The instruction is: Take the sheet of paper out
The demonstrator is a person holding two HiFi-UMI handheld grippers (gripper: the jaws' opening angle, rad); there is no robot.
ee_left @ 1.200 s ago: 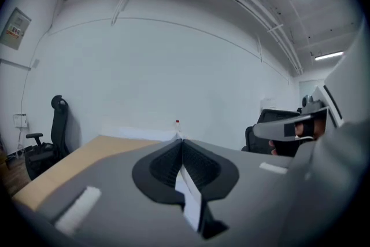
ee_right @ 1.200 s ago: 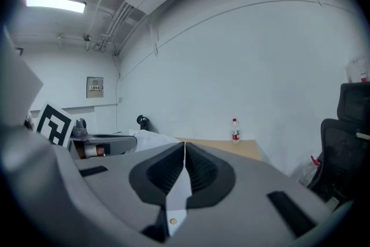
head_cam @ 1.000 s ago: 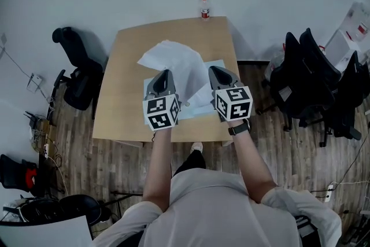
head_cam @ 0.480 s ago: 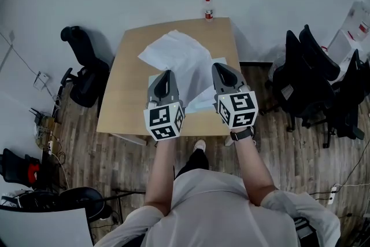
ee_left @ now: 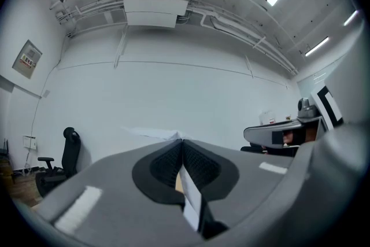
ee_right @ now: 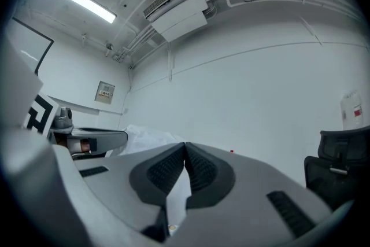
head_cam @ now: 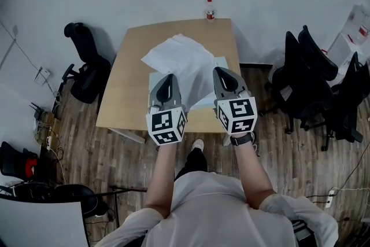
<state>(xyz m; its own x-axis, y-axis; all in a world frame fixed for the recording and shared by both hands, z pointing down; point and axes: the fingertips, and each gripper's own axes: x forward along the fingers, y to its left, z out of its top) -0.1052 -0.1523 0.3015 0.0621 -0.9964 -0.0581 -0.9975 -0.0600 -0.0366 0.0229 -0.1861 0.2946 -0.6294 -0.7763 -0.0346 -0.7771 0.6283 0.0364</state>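
A large white sheet of paper (head_cam: 180, 59), creased and billowing, rises over the wooden table (head_cam: 128, 89). Under it a pale blue sleeve (head_cam: 219, 62) lies flat on the table. My left gripper (head_cam: 167, 78) holds the sheet's near left part and my right gripper (head_cam: 223, 71) its near right edge, both close to the table's front edge. In the left gripper view the left gripper (ee_left: 182, 143) is shut with a thin white strip of the sheet (ee_left: 191, 205) pinched between its pads. In the right gripper view the right gripper (ee_right: 185, 146) is likewise shut on the sheet (ee_right: 178, 196).
A small bottle with a red cap (head_cam: 210, 8) stands at the table's far edge by the wall. A black office chair (head_cam: 85, 69) stands left of the table, and several black chairs (head_cam: 309, 78) stand on the right. The floor is wood.
Both grippers have drawn back toward the table's near edge and risen a little, still shut. The white sheet has come along with them and lifted higher off the sleeve.
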